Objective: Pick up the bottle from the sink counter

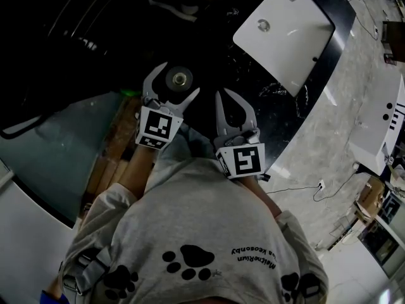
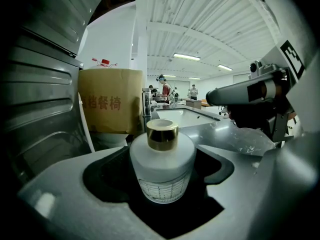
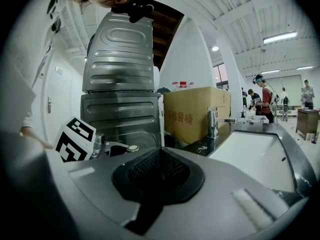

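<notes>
A squat frosted-white bottle (image 2: 162, 164) with a gold cap stands upright on the black counter (image 1: 253, 84). In the head view the bottle (image 1: 180, 79) shows from above, between the two fingers of my left gripper (image 1: 178, 82). That gripper is open wide around the bottle, with dark gaps on both sides, and its pads are not pressing on it. My right gripper (image 1: 223, 96) hovers just right of it over the counter. It is shut with nothing in it, and in its own view the mesh pads (image 3: 159, 170) meet.
A white sink basin (image 1: 285, 37) is set into the counter to the right, with a chrome faucet (image 3: 215, 121) at its back. A cardboard box (image 2: 110, 106) and a ribbed metal panel (image 3: 120, 84) stand behind the bottle. Several people stand far off.
</notes>
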Demonstrator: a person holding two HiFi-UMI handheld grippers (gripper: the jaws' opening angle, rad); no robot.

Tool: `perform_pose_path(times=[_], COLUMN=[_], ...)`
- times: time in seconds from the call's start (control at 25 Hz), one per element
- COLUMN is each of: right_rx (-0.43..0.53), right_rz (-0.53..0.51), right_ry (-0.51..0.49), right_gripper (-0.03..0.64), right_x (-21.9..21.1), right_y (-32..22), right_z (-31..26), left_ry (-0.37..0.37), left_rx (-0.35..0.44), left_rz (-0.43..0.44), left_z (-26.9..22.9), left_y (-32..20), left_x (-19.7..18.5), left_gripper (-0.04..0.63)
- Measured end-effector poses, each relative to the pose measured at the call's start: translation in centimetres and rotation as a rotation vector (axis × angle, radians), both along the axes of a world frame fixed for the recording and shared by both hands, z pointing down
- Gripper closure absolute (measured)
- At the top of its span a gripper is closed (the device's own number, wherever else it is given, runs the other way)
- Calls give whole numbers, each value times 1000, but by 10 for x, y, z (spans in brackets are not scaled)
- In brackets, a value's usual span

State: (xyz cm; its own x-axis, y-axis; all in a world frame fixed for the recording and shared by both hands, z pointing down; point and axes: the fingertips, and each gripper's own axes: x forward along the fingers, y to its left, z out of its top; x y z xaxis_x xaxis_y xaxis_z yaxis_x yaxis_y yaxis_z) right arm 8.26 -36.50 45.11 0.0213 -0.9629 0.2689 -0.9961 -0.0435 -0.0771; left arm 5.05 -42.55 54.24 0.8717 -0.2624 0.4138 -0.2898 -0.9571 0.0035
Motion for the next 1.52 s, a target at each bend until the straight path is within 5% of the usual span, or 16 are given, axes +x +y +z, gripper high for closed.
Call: perform_pose_path(times=[0.48,1.52], right_rx=[-16,-3], right_rz=[21,1], right_ry=[1,54], right_gripper=[615,616], right_x=[11,13], right_y=[-3,18], right_z=[4,2], left_ry=[1,39], left_rx=[2,23], left_rz=[52,-42], left_z=[1,-27], left_y=[1,-4], left_x=[14,5], left_gripper=[236,258])
